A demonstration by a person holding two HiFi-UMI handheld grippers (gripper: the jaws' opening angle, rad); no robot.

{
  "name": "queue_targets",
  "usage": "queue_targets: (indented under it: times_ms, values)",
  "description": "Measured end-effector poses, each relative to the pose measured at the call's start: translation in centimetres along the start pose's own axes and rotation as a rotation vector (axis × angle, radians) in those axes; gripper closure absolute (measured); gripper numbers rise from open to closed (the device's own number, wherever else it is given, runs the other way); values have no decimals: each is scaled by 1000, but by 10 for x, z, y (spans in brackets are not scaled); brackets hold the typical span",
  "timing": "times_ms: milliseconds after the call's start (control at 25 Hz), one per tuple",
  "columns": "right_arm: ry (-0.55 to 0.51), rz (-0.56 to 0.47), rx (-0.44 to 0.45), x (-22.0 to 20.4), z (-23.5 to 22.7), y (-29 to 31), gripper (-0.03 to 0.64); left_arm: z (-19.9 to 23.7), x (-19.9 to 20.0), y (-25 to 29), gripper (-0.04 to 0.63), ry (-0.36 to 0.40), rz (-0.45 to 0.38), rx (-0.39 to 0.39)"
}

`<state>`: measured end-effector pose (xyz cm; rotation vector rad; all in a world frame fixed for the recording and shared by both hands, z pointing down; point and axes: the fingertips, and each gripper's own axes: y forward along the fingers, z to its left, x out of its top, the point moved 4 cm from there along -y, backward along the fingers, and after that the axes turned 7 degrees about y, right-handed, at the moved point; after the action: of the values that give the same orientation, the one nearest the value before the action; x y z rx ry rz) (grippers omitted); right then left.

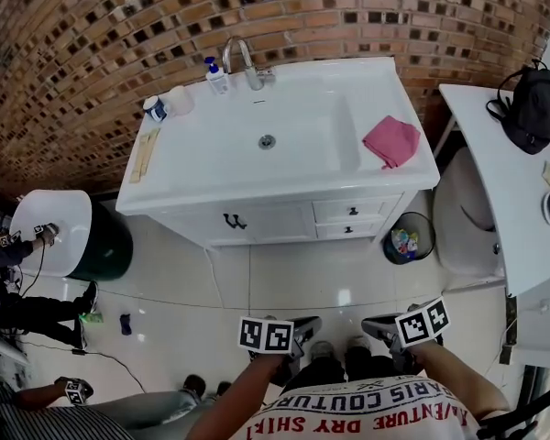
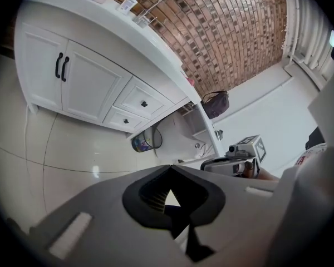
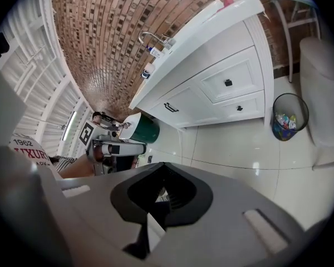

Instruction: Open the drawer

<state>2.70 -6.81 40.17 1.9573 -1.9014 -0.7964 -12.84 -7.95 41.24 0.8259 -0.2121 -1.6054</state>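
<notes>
Left tool (image 1: 304,326) jaws together, nothing between them, held low over floor (image 1: 284,282), well apart from vanity (image 1: 257,220). Right tool (image 1: 382,326) near it, jaws likewise pressed together, empty. Upper drawer (image 1: 353,211) and lower drawer (image 1: 348,230) stacked at right end of vanity front, under surface (image 1: 192,154) edge, both flush, closed. Pink cloth (image 1: 391,140) at right end of surface. Bin (image 1: 406,238) on floor by right corner.
</notes>
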Motion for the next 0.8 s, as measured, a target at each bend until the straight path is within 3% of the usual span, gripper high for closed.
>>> queue_targets:
  times_ms: [200, 600, 800]
  values:
    - [-84, -27, -46, 18, -57, 27, 611, 34, -2, 41, 600, 71, -16, -55]
    - [-233, -25, -63, 57, -209, 162, 611, 185, -5, 156, 600, 97, -113, -82]
    - [-237, -132, -89, 89, -293, 223, 609, 255, -12, 206, 600, 171, -150, -87]
